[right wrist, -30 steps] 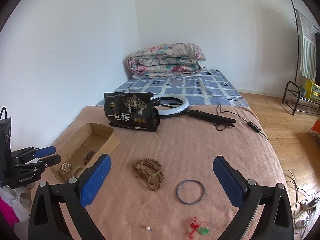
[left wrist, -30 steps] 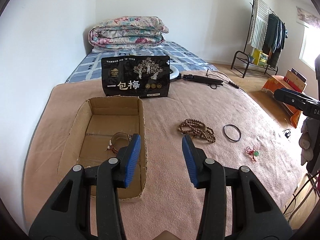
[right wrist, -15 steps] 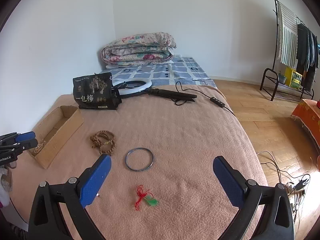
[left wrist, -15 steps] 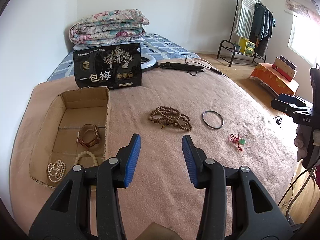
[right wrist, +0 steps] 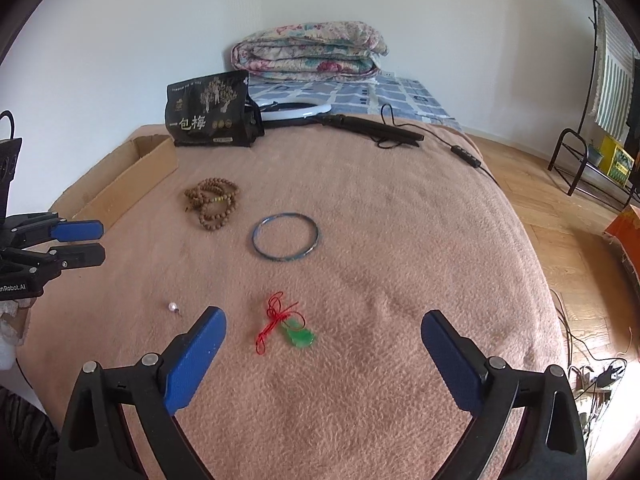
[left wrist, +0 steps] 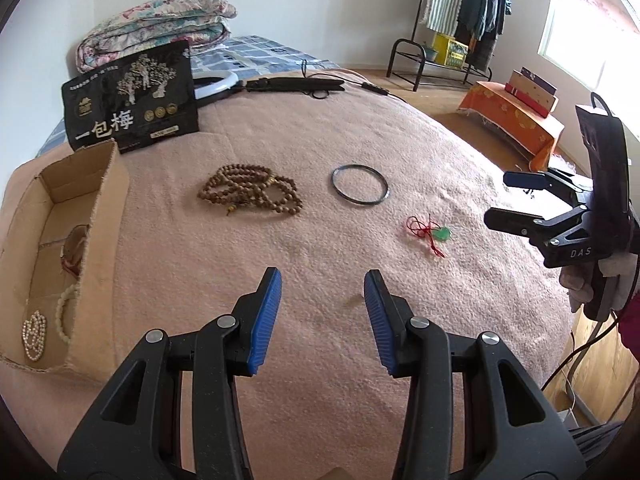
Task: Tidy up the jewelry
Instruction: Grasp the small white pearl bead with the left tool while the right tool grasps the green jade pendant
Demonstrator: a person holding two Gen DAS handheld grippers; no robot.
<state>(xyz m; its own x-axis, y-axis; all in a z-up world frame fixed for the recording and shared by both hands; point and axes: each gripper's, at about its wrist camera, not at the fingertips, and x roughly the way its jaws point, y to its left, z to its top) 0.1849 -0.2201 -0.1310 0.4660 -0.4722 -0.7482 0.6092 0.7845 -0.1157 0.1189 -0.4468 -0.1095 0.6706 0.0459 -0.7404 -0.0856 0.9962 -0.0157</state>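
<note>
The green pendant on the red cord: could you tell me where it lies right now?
In the right wrist view the green pendant lies on the pink blanket, just beyond the right gripper, nearer than the bangle.

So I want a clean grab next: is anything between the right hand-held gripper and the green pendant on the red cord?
Nothing visible. The right hand-held gripper, its jaws closing slightly, has only bare blanket before the green pendant; the small pearl lies off to the side.

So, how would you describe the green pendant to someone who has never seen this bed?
Start at the pink blanket that covers the bed. Three loose pieces lie on it in a row from the cardboard box: brown beads, a dark bangle, then the pendant, farthest from the box. It is the only green piece, small, on a tangled red cord.
</note>
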